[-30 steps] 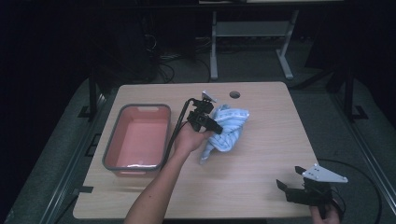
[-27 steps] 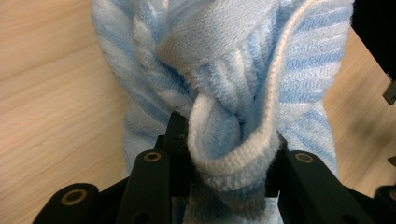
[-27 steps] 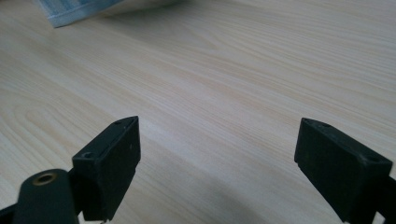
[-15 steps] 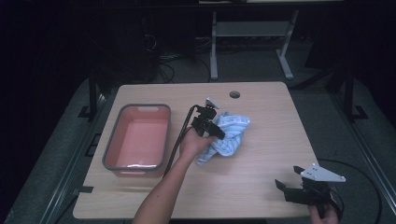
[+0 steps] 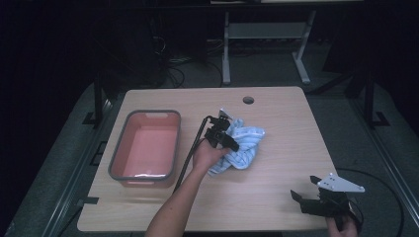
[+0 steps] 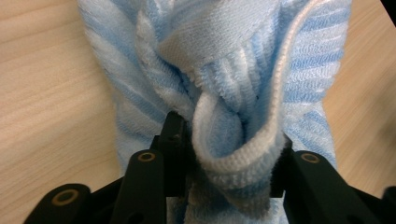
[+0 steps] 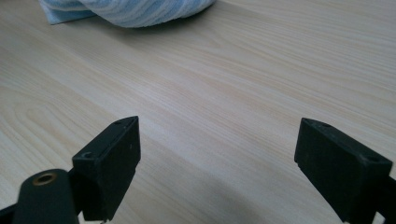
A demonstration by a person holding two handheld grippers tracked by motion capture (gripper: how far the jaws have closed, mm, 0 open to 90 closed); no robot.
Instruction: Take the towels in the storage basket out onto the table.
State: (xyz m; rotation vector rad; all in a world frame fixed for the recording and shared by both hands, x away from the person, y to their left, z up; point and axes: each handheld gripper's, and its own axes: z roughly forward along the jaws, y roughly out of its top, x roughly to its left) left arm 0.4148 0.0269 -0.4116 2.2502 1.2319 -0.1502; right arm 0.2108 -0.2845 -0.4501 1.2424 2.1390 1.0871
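Starting at the left side of the bench (image 5: 148, 207), I see a pink tub (image 5: 146, 148) with a grey rim sitting near the left edge, its long sides running from the near edge toward the far one; its inside looks bare from the high view. Just to the right of it, a black cable runs along the tub's right wall up to my left gripper (image 5: 228, 142), which sits around the middle of the bench with the hand (image 5: 207, 157) behind it and the forearm coming in from the near edge. In the left gripper view its jaws are closed onto a fold of the blue and white striped towel (image 6: 233, 84), with a thick hemmed loop of the cloth pinched between them and the rest bunched up ahead of them on the wood. From above, the towel (image 5: 243, 144) lies crumpled at the middle of the bench, well apart from the tub and touching the left gripper. A round hole (image 5: 248, 100) sits near the far edge, beyond the towel. Further right, at the near right corner, my right gripper (image 5: 305, 197) hovers low by the near edge, its grey plate on top. In the right gripper view its jaws stand wide apart with nothing between them, just bare wood, and the towel (image 7: 135, 11) shows far ahead of them
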